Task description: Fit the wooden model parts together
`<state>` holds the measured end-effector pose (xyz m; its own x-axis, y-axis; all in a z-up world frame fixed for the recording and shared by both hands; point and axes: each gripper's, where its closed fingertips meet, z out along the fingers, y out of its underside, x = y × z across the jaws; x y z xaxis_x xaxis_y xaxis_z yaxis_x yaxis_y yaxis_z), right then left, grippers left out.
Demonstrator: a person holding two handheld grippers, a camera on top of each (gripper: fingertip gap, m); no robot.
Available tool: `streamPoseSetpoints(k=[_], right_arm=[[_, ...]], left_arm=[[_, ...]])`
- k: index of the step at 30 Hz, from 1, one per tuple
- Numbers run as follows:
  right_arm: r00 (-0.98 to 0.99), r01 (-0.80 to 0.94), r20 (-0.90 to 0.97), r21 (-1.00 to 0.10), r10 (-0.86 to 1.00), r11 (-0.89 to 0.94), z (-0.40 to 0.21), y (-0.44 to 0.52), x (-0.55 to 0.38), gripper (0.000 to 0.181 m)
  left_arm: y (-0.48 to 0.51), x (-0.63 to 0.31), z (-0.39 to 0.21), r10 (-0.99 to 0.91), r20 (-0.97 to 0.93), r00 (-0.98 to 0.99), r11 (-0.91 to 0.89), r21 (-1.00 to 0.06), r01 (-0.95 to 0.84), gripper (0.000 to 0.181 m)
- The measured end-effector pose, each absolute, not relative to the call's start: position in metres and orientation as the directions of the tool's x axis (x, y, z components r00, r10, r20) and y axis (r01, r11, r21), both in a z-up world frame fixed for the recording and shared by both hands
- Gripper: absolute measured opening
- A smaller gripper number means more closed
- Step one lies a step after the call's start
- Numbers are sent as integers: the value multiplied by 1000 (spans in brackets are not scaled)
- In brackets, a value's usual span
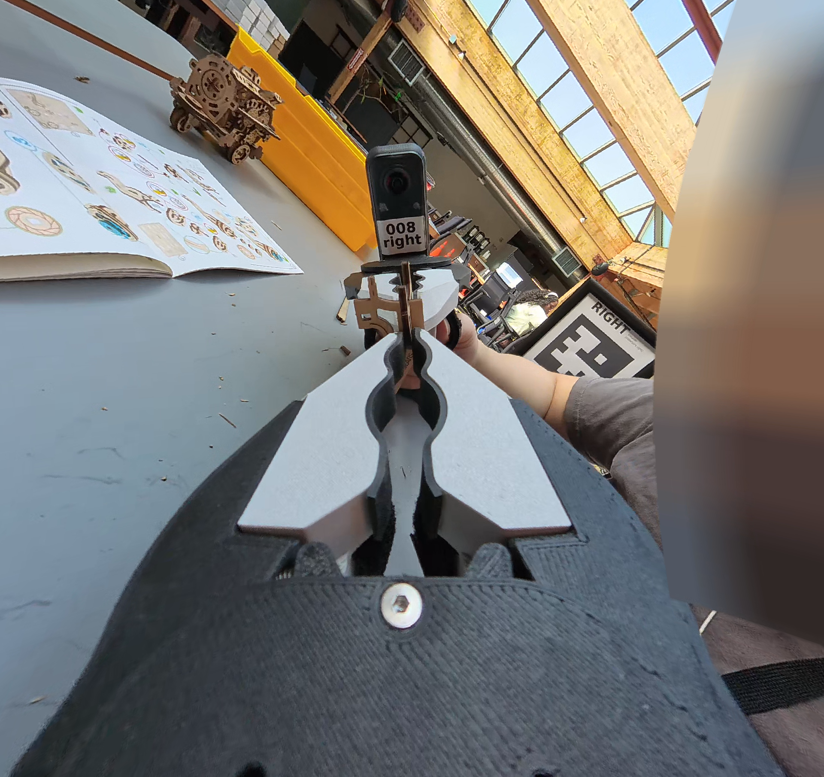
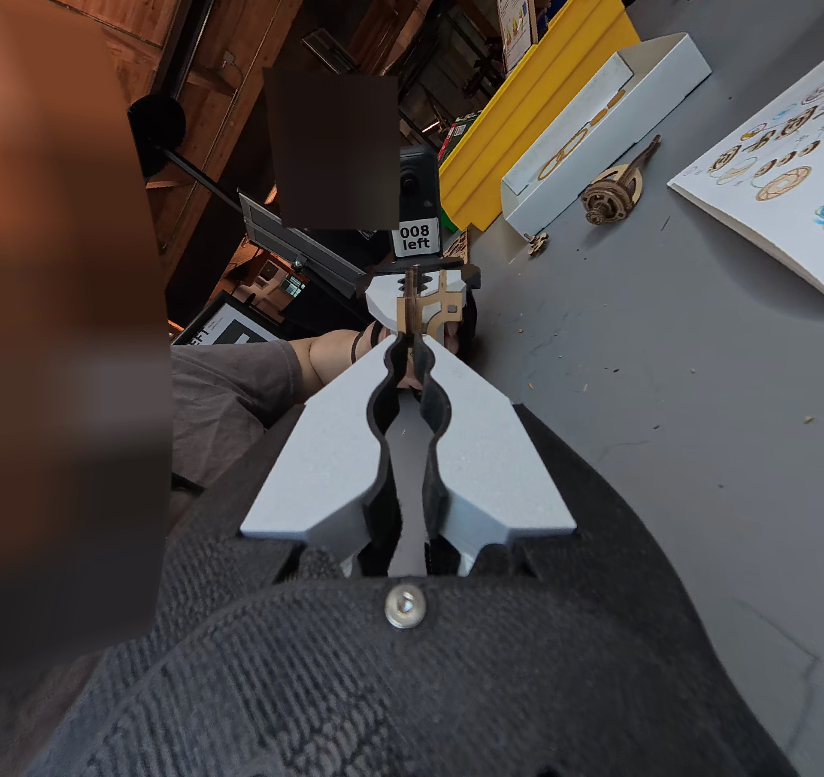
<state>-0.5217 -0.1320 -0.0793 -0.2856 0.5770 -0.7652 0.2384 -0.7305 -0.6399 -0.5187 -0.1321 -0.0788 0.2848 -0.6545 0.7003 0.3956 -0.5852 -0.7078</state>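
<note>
My two grippers face each other tip to tip above the grey table [image 1: 133, 399]. Between them is a small wooden assembly: a flat cut-out plate [image 1: 376, 312], seen face-on, crossed by a thin wooden part [image 1: 405, 305] seen edge-on. My left gripper [image 1: 408, 338] is shut on the thin part's near end. The right gripper [image 1: 405, 285] meets it from the far side. In the right wrist view my right gripper [image 2: 408, 338] is shut on thin edge-on wood [image 2: 411, 300]. The plate [image 2: 439, 309] lies just beyond it, with the left gripper [image 2: 414, 285] behind. The exact joint is hidden.
A built wooden model cart [image 1: 225, 106] stands at the back beside a yellow bin [image 1: 312, 149]. An open instruction booklet [image 1: 111, 202] lies on the table. A white box [image 2: 602, 131], a wooden wheel sub-assembly [image 2: 613, 196] and a small loose piece [image 2: 535, 242] lie to the right. The grippers are tip to tip, or close to it.
</note>
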Motion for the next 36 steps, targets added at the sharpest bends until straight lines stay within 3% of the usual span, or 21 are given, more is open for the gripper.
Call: streamPoseSetpoints(k=[36], right_arm=[[-272,273,-766,-641,582,-717,-86,-135,-524,1]], left_arm=[[-134,-518,-84,-645,696,316,-593,-716,368,1]])
